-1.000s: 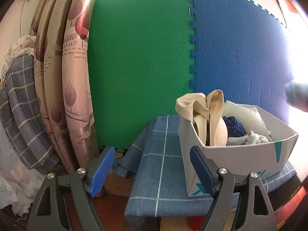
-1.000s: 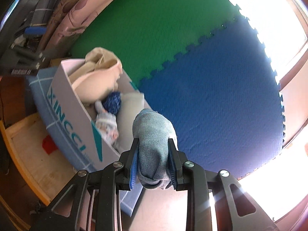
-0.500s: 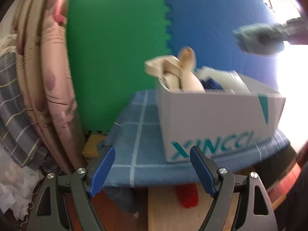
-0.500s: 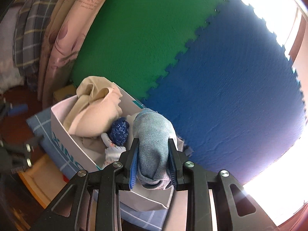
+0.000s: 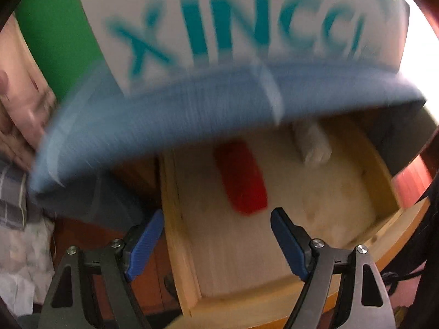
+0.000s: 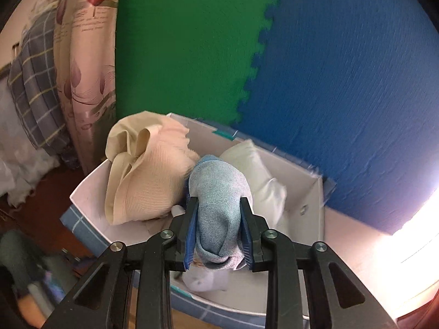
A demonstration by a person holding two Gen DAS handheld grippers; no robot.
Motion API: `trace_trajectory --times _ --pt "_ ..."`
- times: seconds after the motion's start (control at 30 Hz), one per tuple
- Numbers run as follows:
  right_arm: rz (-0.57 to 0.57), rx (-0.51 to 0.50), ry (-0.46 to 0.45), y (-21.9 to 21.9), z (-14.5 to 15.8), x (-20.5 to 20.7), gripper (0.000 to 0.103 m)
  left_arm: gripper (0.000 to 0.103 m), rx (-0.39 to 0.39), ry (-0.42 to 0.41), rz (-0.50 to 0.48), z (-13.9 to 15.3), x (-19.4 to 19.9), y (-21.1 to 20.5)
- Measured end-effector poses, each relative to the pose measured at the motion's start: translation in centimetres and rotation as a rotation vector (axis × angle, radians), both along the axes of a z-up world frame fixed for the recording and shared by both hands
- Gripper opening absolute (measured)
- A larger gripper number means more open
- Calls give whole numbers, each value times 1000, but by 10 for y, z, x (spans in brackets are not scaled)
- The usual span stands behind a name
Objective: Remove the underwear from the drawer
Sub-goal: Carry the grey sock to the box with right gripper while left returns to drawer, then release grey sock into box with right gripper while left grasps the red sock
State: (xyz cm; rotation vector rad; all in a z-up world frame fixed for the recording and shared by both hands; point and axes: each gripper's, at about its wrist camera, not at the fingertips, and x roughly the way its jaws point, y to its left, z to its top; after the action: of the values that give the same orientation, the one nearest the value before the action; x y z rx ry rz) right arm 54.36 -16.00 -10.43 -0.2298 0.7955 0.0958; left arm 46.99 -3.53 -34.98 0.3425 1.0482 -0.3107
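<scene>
In the left wrist view an open wooden drawer [image 5: 175,219] lies below, with a rolled red piece of underwear [image 5: 241,178] and a rolled pale grey one [image 5: 312,142] on its floor. My left gripper [image 5: 216,235] hangs open above the drawer, its jaws wide and nothing between them; the red roll lies just beyond its tips. My right gripper [image 6: 218,230] is shut on a rolled light blue piece of underwear [image 6: 219,197], held over the white box [image 6: 90,189]. The box holds a beige bra [image 6: 145,175], a cream roll [image 6: 255,170] and other small garments.
The white box [image 5: 247,27] with teal lettering stands on a blue checked cloth [image 5: 164,120] above the drawer. Green [image 6: 186,44] and blue [image 6: 351,76] foam mats cover the wall behind. Flowered curtains [image 6: 85,63] and a plaid cloth [image 6: 33,87] hang at the left.
My left gripper has dropped and tipped down from the box top toward the open drawer, staying open. My right gripper has carried the blue roll from beside the box to over it.
</scene>
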Motion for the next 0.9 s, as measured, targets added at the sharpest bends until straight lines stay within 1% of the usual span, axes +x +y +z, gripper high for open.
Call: trace_trajectory --times 0.13,0.2,0.23,0.4,0.5,0.57,0.67,0.7,0.73,0.77,0.8,0.83,0.9 --pt "-16 70 29 -8 -15 10 26 82 63 93 34 -25 7 -3" --pt "-20 91 32 -11 -20 13 26 82 66 136 42 -33 12 -5" --pt "-20 106 37 -13 -22 14 26 82 53 164 49 -37 15 -7" --pt "-31 176 45 -28 -30 20 28 82 19 410 98 -68 23 -15" --pt "-31 207 39 -33 -30 21 28 82 -52 560 209 -83 30 -16" --pt "-21 227 37 -35 -30 20 29 82 -148 682 322 -94 40 -14" --pt "0 237 32 -35 -31 22 30 82 -246 767 513 -110 57 -7" --pt "3 238 32 -34 -31 23 30 82 -294 797 574 -116 61 -3" --pt "8 244 31 -35 -32 23 30 82 -344 809 638 -122 66 1" --pt "10 258 32 -37 -32 24 31 82 -360 780 713 -124 71 6" --pt "13 285 37 -40 -32 25 31 83 -376 755 747 -125 75 9" --pt "16 310 44 -42 -33 26 33 82 -397 739 809 -129 76 12" --pt "17 342 46 -46 -33 26 36 82 -428 673 846 -131 74 12"
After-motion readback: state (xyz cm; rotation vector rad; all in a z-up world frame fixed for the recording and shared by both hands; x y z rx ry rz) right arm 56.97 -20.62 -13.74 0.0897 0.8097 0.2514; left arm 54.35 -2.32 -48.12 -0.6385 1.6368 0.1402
